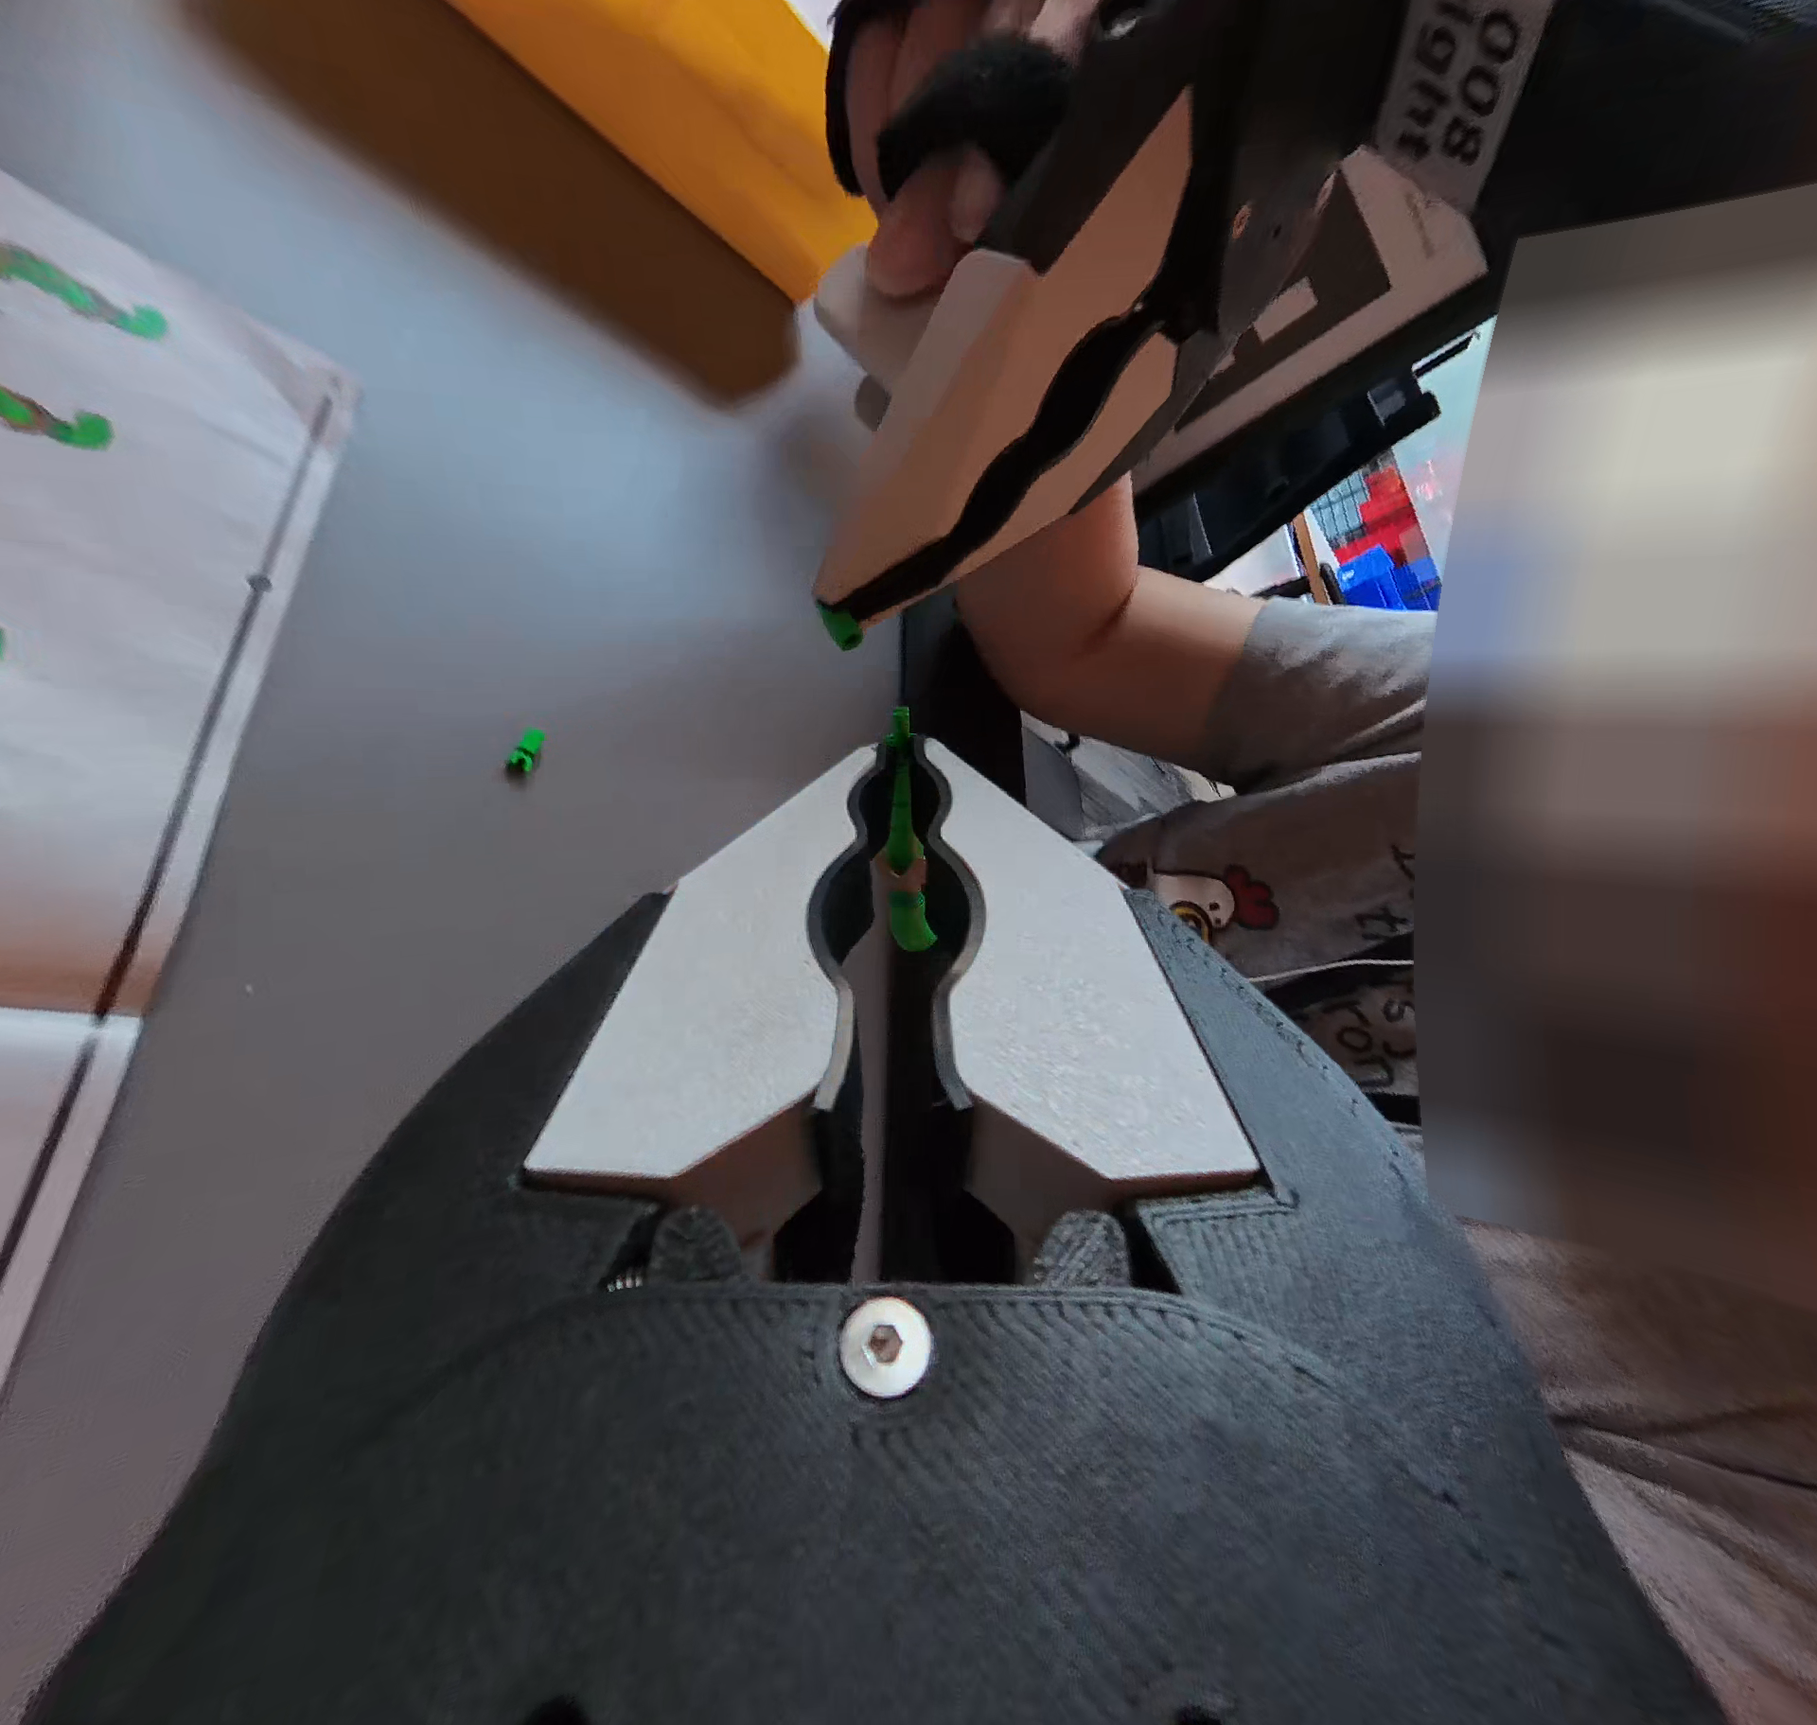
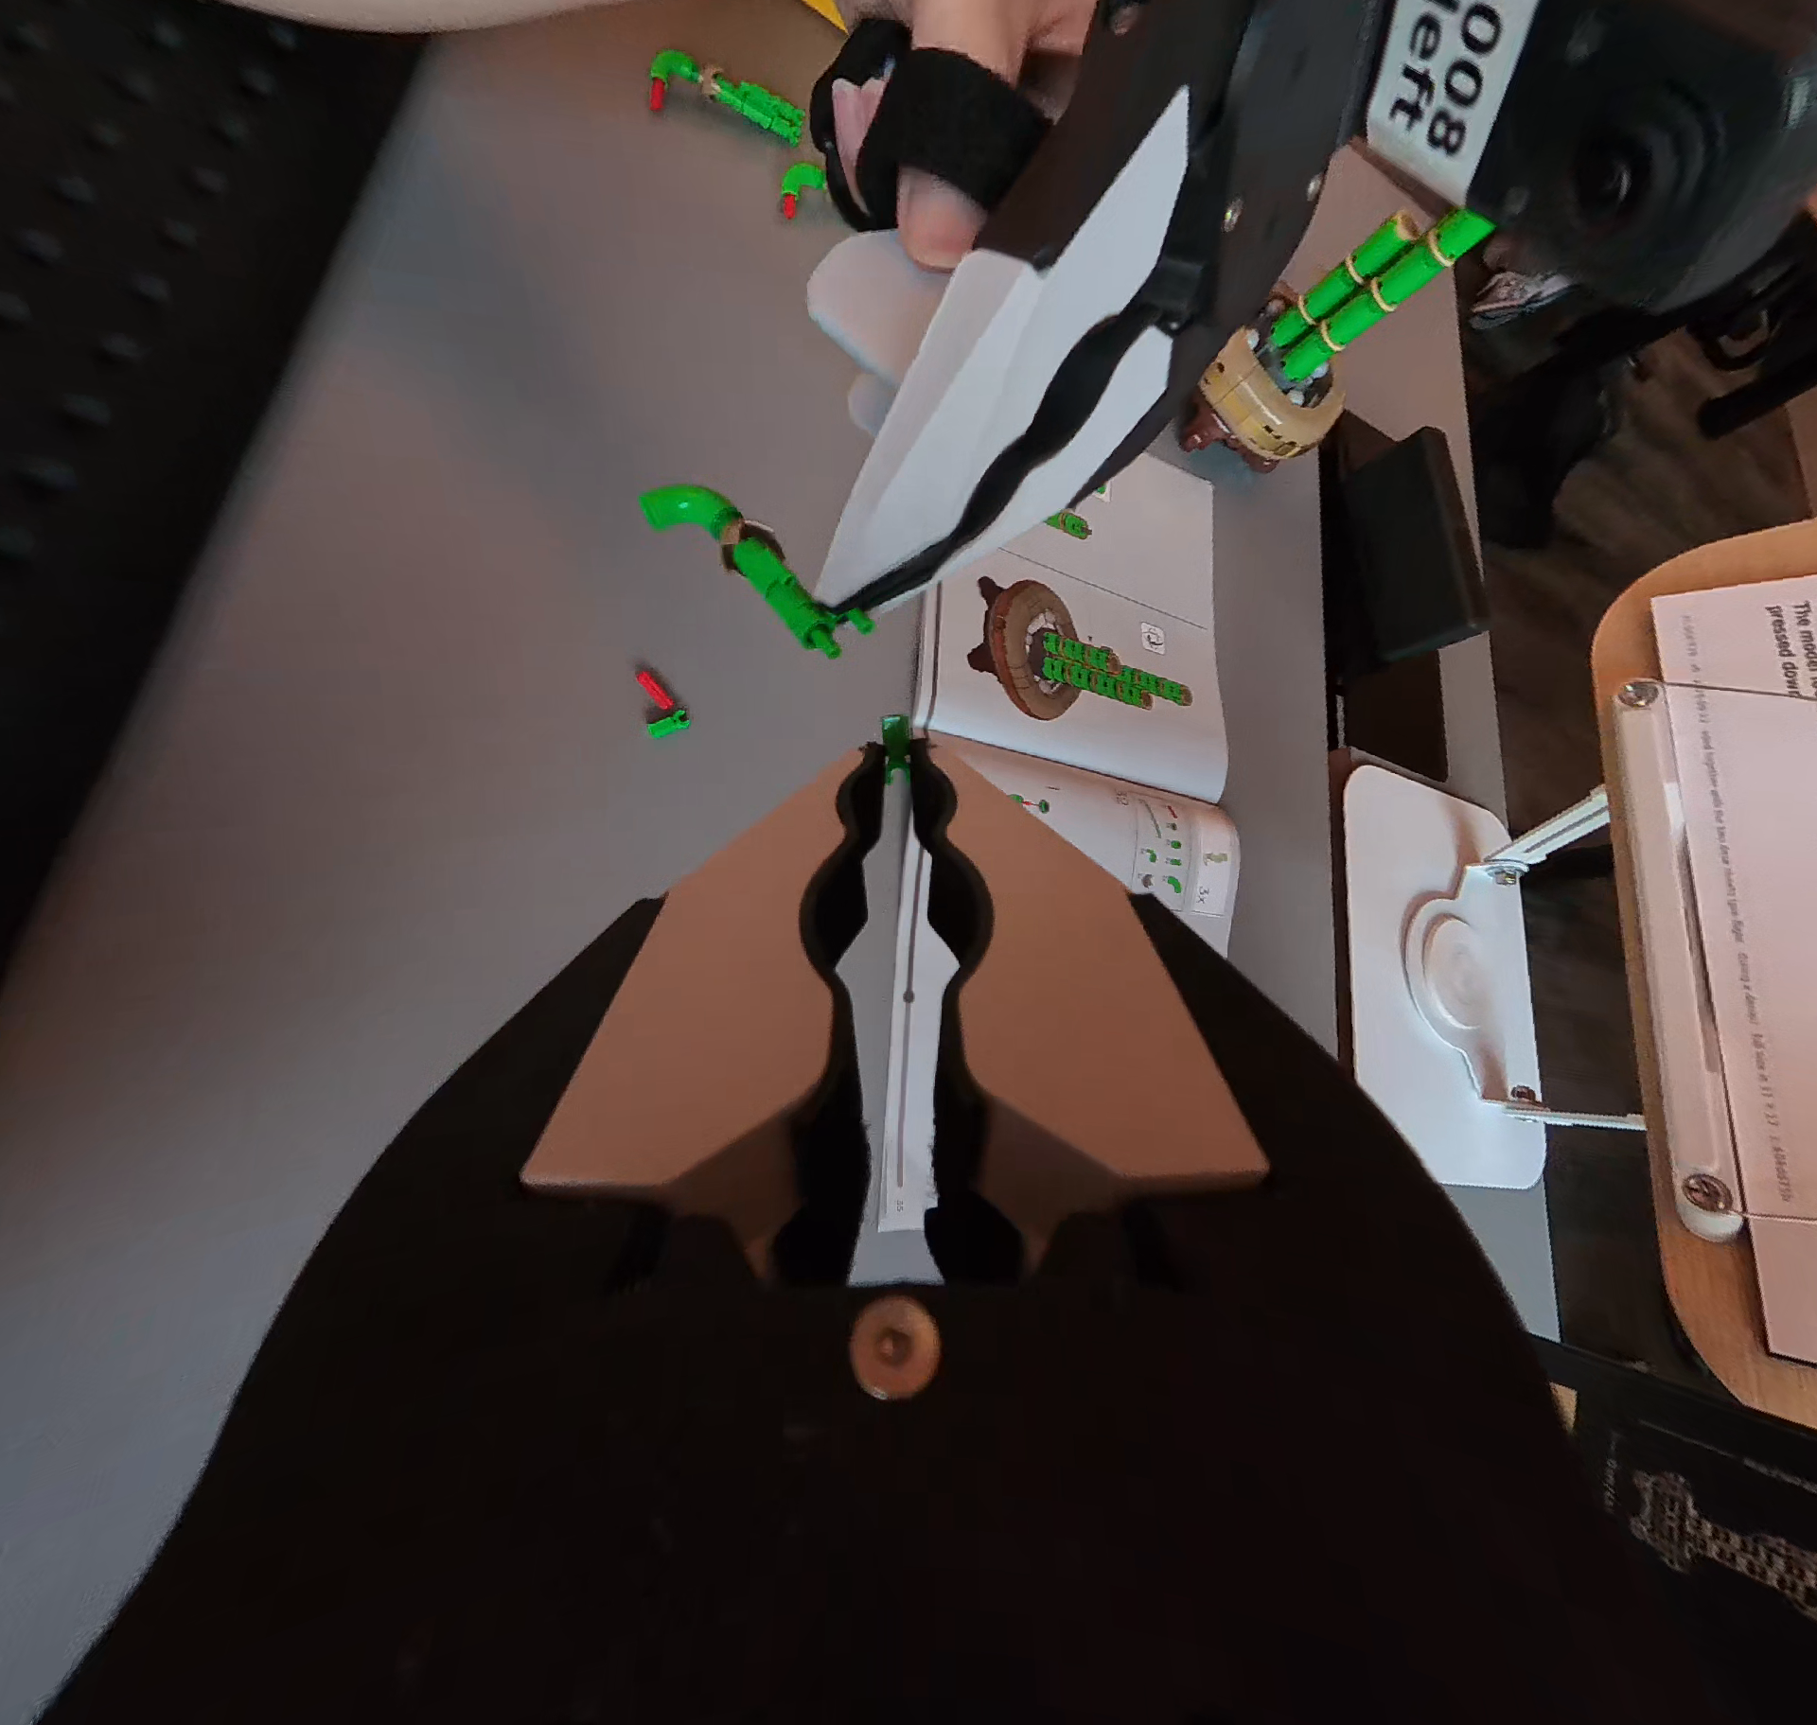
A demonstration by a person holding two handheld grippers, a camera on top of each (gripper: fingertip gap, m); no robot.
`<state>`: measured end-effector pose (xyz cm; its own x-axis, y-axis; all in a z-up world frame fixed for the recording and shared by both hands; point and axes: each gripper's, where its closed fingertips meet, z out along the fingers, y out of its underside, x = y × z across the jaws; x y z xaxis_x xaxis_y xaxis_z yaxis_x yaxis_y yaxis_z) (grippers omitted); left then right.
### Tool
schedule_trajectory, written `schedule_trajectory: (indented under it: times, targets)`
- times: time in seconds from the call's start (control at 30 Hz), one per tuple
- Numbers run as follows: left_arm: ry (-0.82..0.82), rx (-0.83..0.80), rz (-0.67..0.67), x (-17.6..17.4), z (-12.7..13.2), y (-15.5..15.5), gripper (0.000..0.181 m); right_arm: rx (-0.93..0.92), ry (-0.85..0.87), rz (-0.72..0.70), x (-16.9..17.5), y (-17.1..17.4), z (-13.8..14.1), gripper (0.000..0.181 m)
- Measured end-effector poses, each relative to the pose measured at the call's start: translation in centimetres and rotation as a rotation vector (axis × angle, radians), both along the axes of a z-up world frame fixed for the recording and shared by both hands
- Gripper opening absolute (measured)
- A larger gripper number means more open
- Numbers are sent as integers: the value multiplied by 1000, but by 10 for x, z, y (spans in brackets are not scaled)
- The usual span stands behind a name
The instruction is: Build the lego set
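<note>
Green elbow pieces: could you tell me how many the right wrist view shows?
3 elbows: one on the left tool's stem, one on the far stem, one beside the hand; more may be hidden.

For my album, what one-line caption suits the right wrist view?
Two hand-held grippers: the right gripper pinches a small green peg, the left gripper holds a curved green stem.

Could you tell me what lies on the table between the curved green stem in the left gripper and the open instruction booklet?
Nothing: in the right wrist view, bare grey table separates the stem, held by the left gripper, from the booklet.
</note>
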<state>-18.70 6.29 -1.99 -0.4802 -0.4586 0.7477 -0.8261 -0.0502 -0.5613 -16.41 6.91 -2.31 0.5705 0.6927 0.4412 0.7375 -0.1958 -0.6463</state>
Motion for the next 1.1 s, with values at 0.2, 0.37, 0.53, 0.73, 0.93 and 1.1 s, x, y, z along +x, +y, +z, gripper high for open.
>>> schedule_trajectory:
  times: [0.2,0.37,0.53,0.73,0.93,1.1]
  targets:
    - [115,5,-62,-11,-14,-9,2,-68,-33,55,-17,-8,-7,4]
    - [173,13,-94,-17,-22,-12,2,-127,-89,77,-27,-11,-18,4]
    - [198,18,-106,-19,-27,-13,1,-148,-128,87,-33,-10,-23,4]
    - [216,28,-116,-21,-30,-15,1,-171,-150,90,-35,-12,-27,4]
    - [232,46,-129,-23,-35,-16,2,-200,-154,103,-38,-16,-31,4]
    - [243,60,-130,-22,-39,-17,2,-222,-164,97,-37,-16,-34,4]
